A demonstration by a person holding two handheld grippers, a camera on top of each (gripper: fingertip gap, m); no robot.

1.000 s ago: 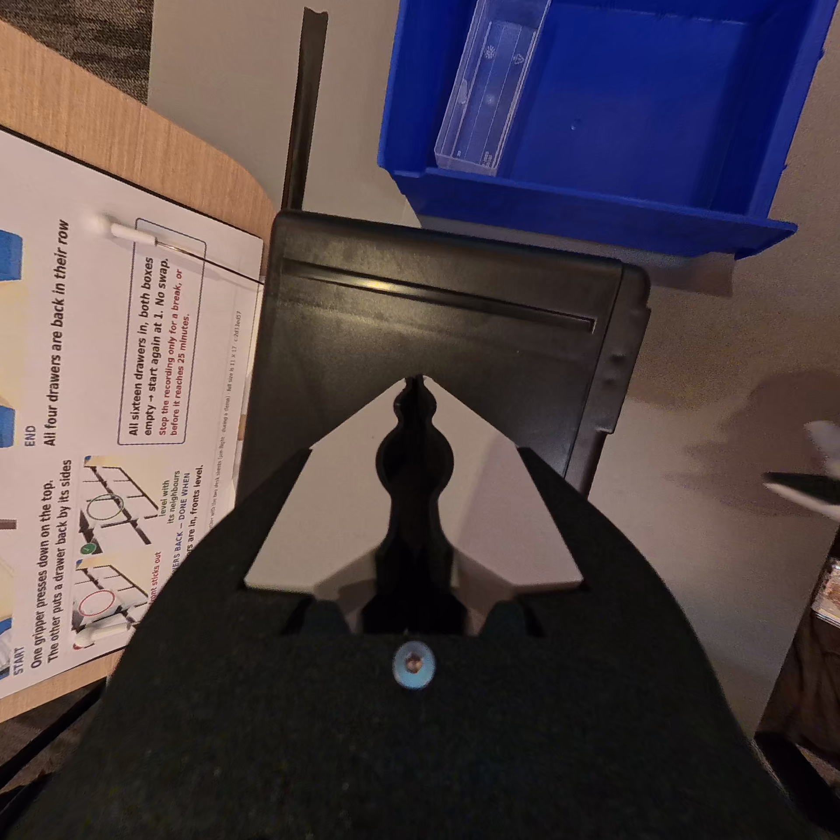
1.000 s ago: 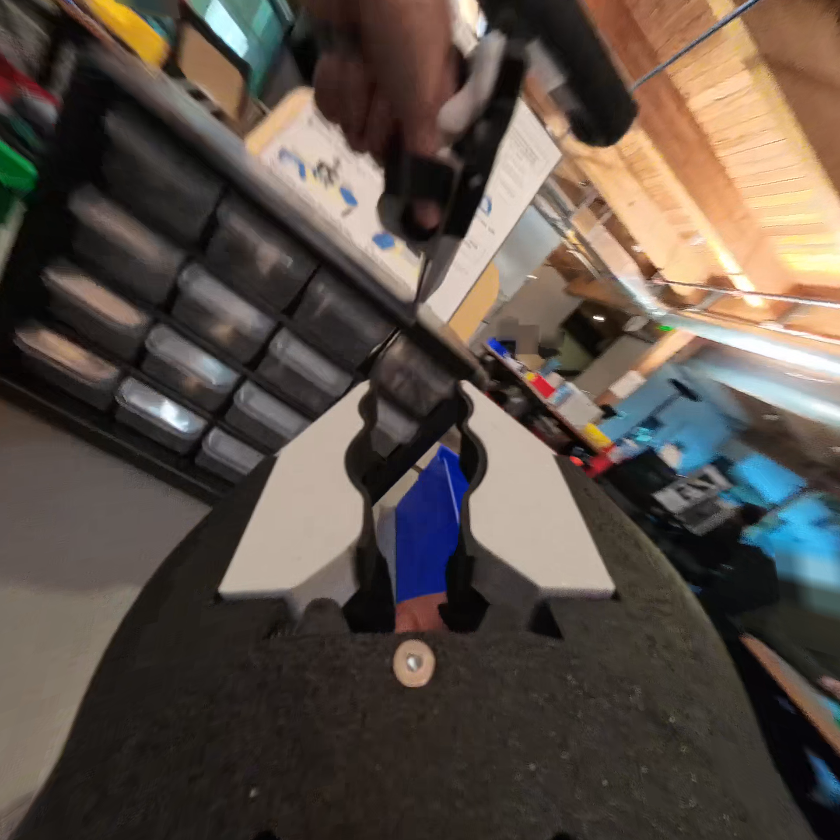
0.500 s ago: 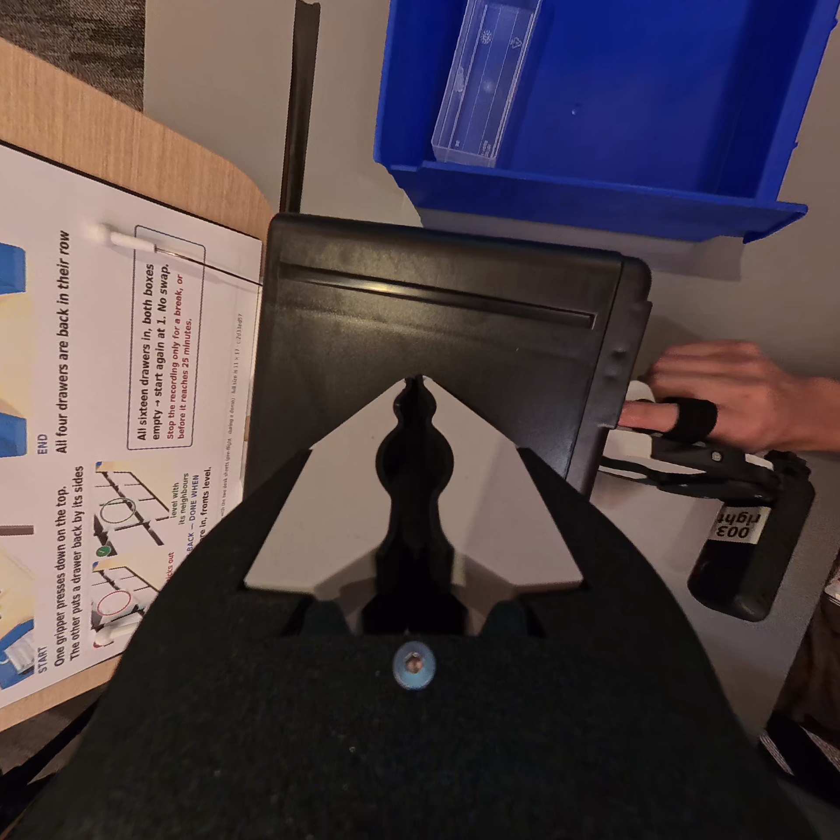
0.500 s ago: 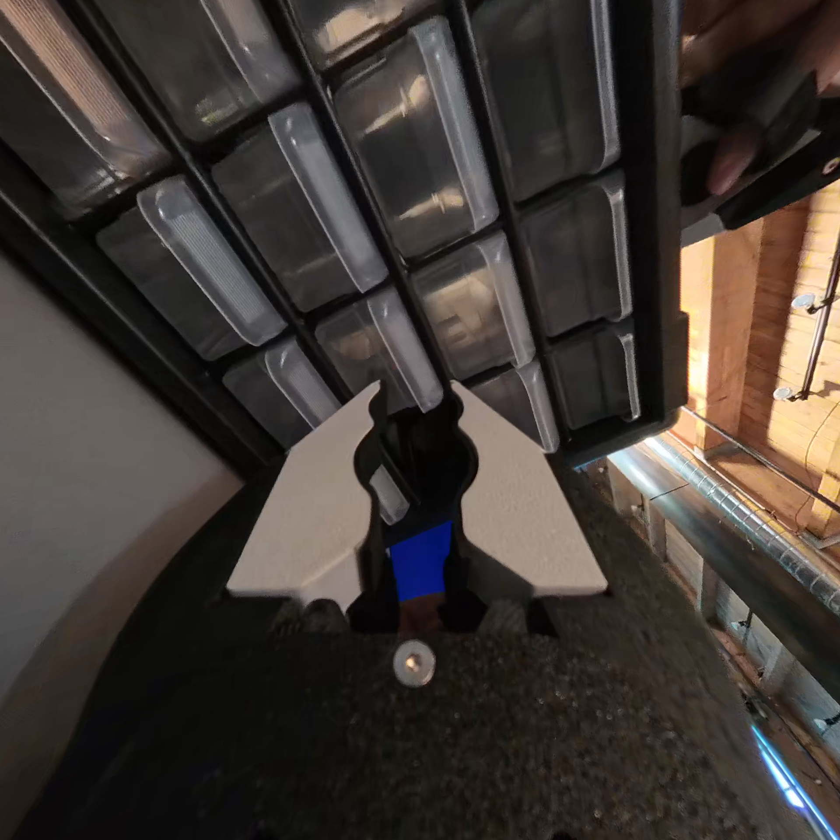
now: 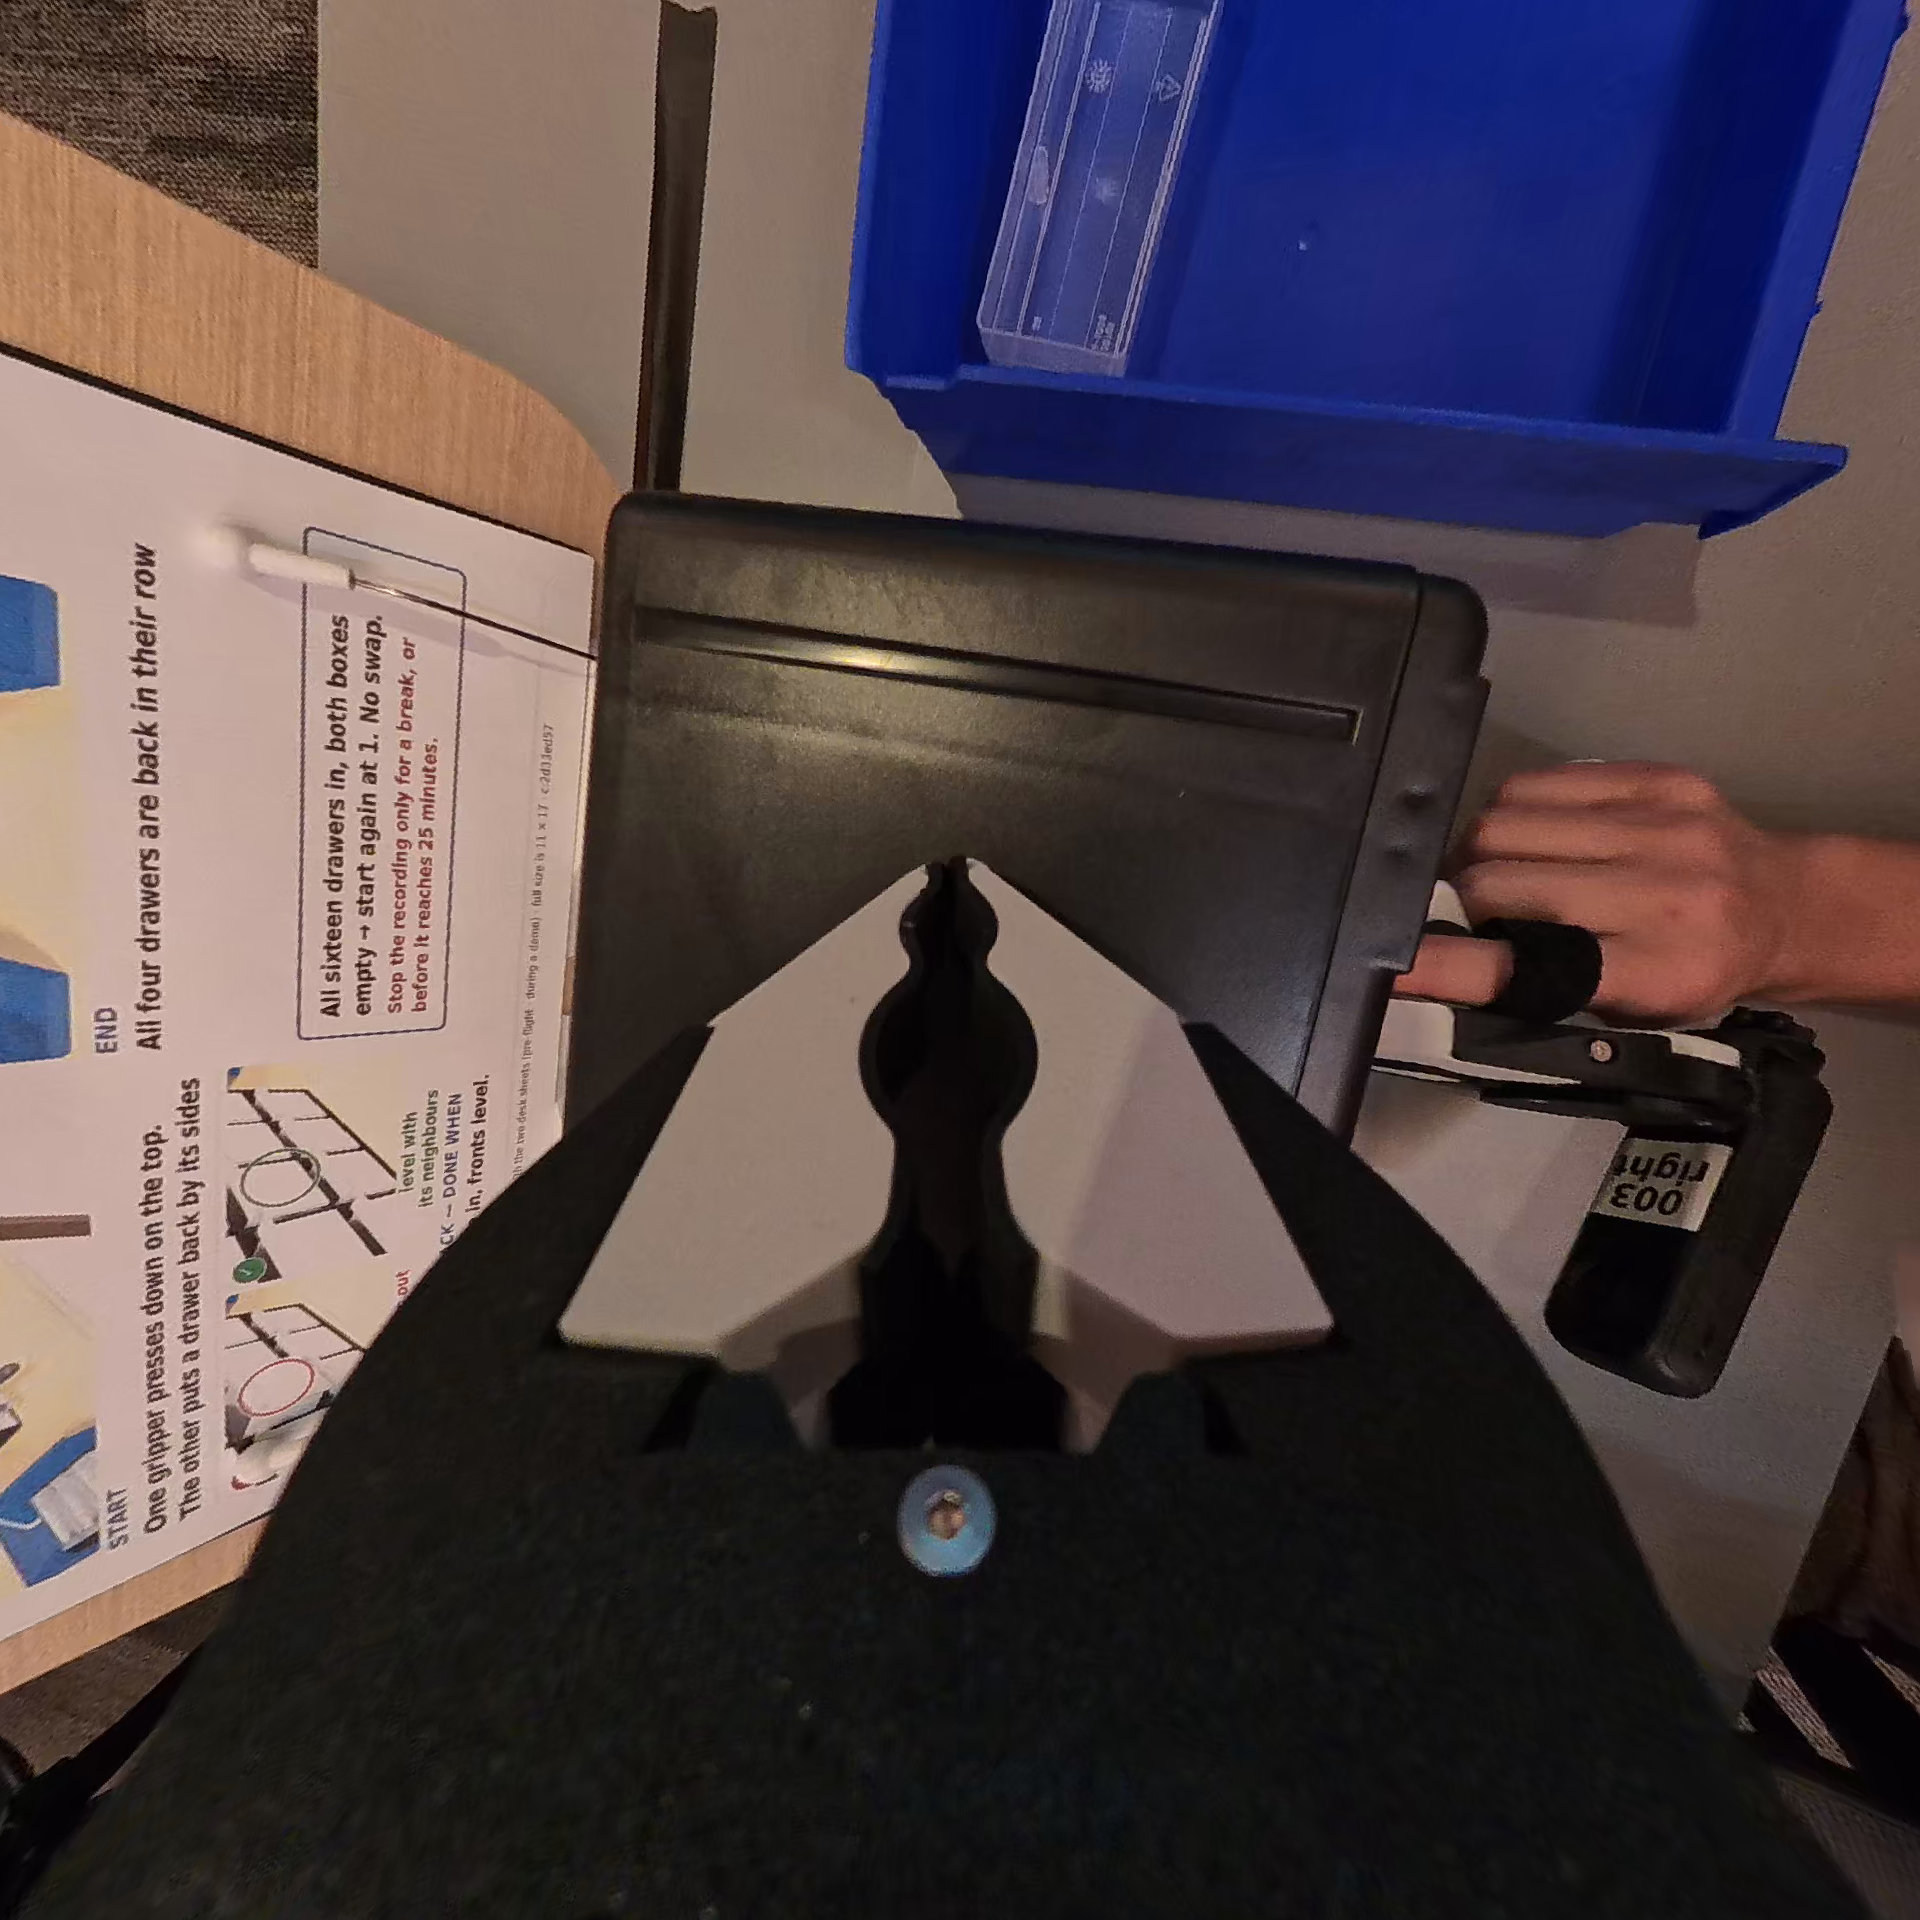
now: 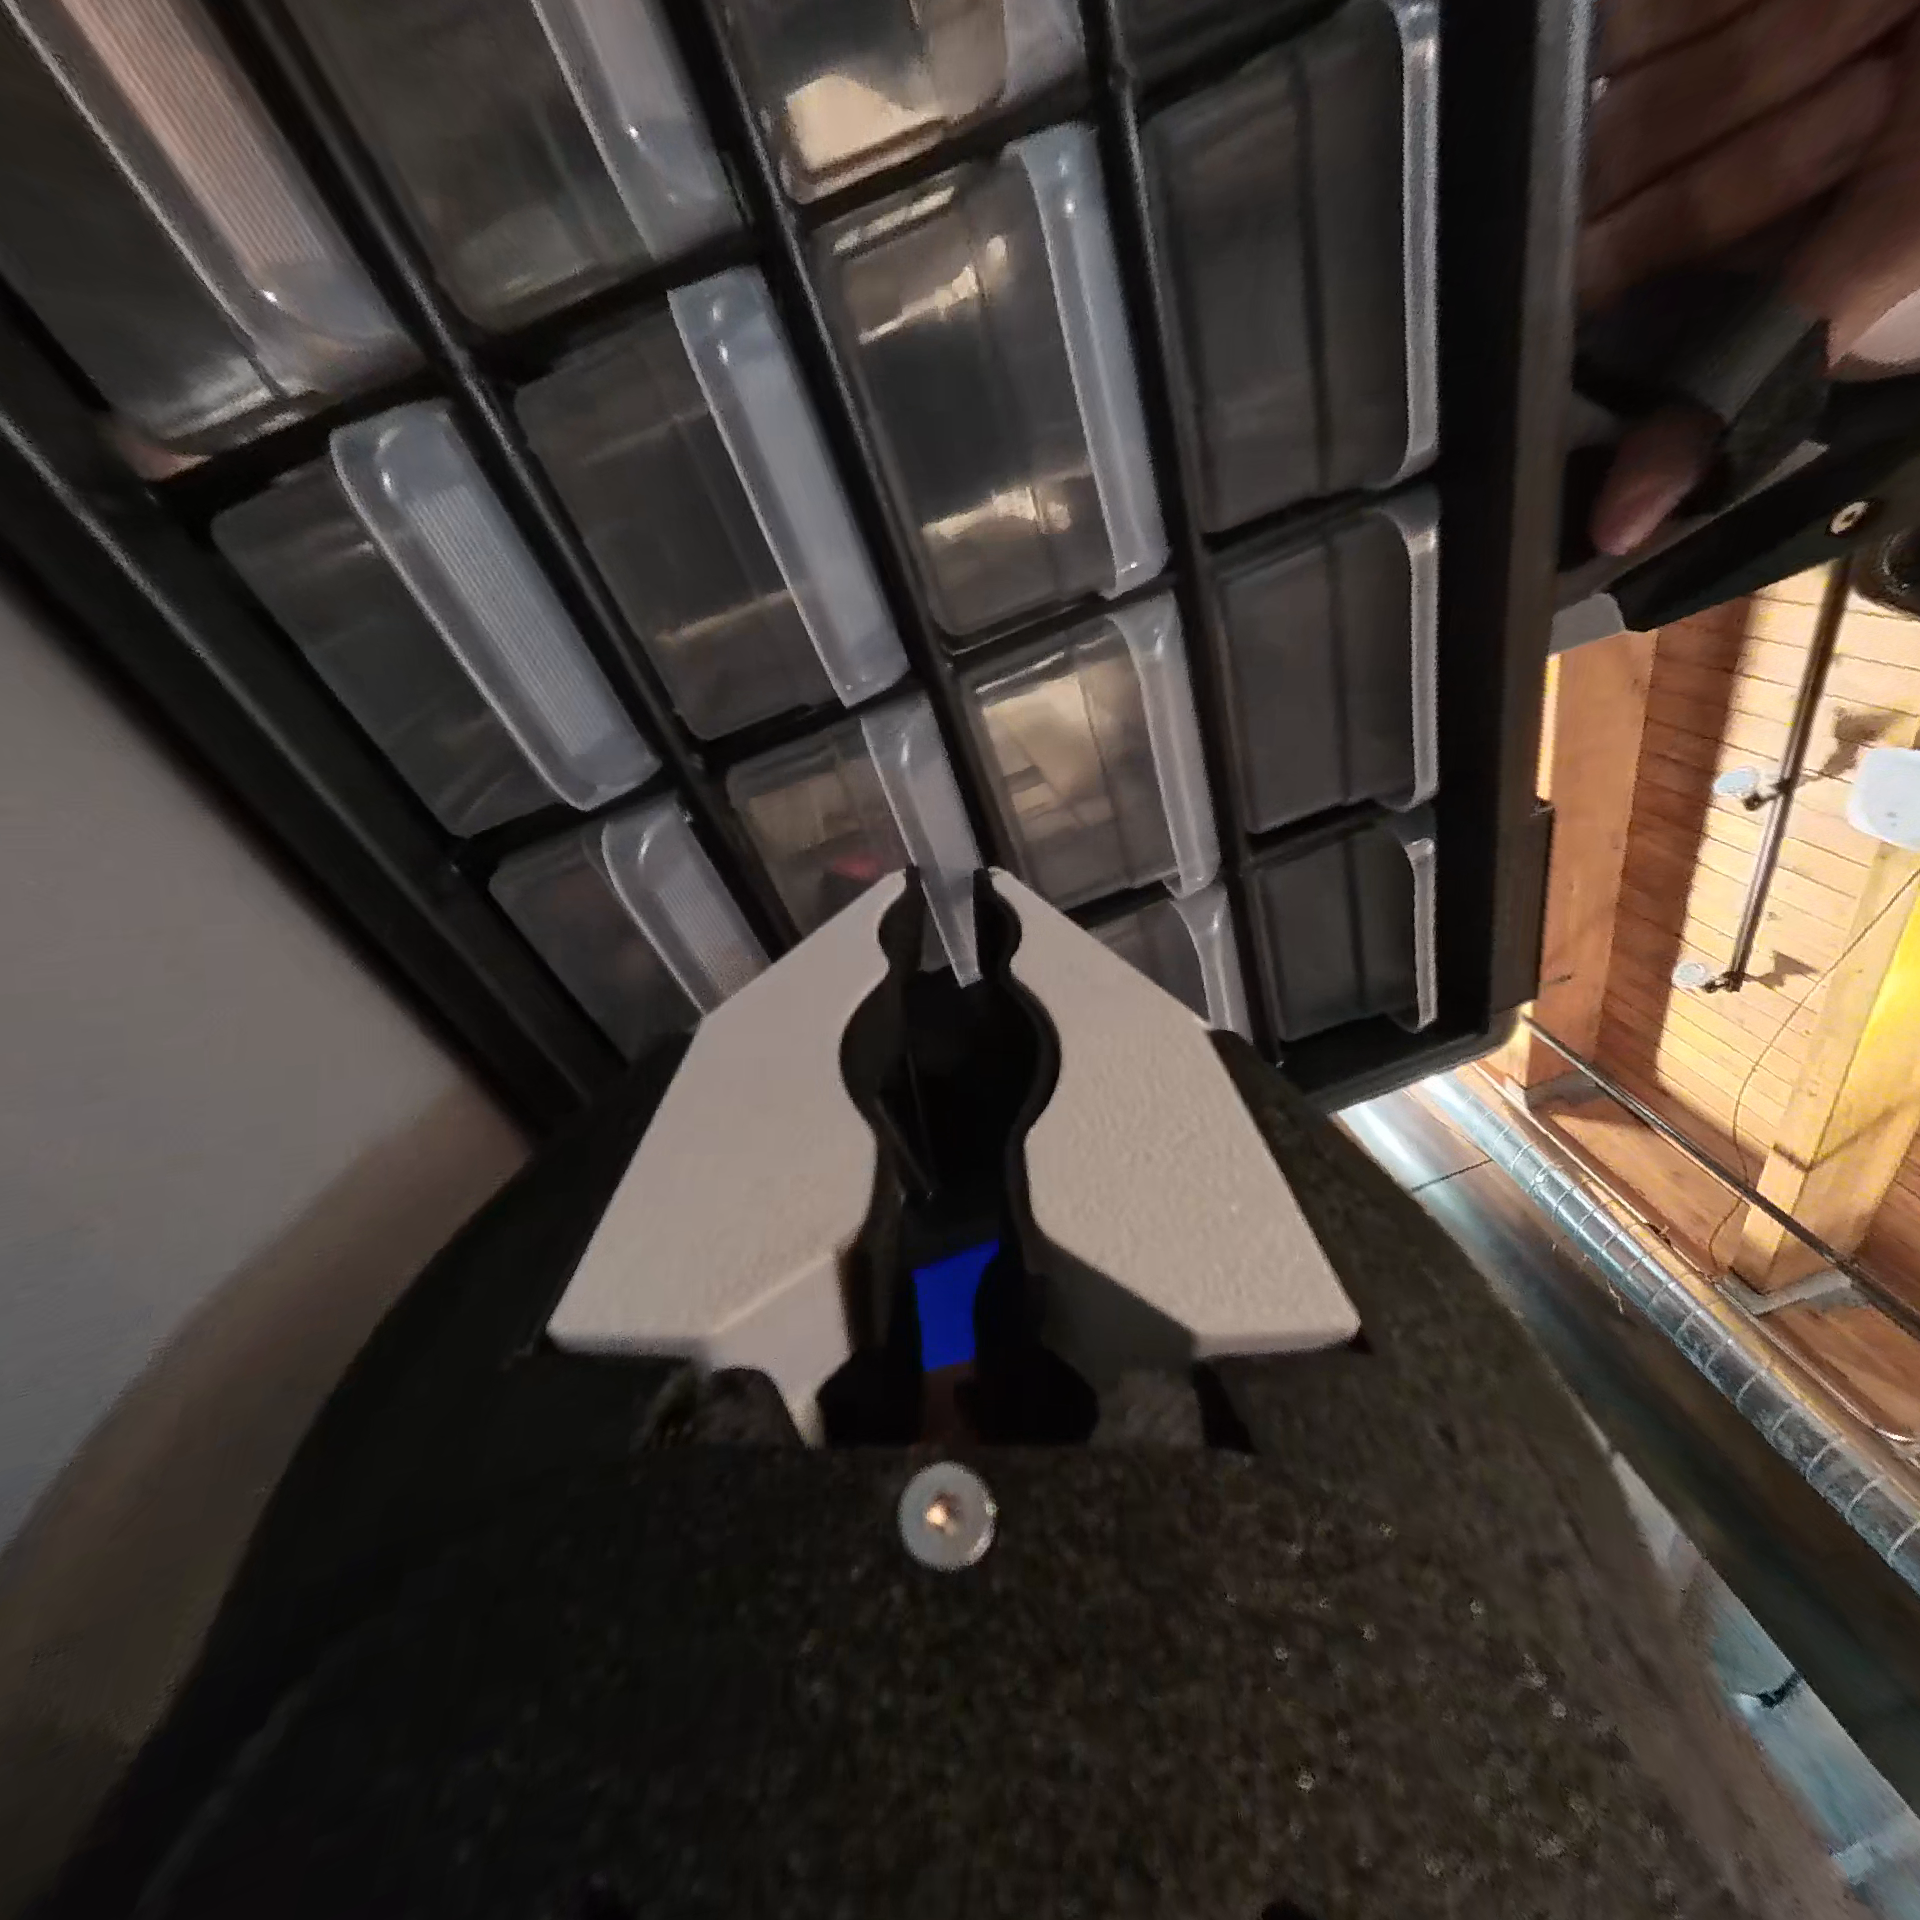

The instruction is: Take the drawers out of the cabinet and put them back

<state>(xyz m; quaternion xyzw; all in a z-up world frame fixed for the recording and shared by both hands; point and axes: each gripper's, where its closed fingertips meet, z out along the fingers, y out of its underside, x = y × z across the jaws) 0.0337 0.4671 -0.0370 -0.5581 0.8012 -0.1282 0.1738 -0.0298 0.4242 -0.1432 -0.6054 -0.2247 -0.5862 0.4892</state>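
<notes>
Right gripper [image 6: 945, 909] has advanced to the cabinet [image 6: 1496, 623] front; its tips now straddle a drawer [image 6: 831, 821] handle, nearly closed. Left gripper [image 5: 945, 868], tips together, presses the cabinet top. Extraction imminent.

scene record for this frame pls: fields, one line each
left gripper: shut, fingers pressed on top of the black plastic drawer cabinet
right gripper: fingers closed on the handle lip of a clear plastic drawer at the cabinet front
removed drawer: one clear plastic drawer lies in the blue plastic bin behind the cabinet
beside cabinet: printed instruction sheet on a wooden board
right hand: at the cabinet's front edge, holding the right gripper
</notes>
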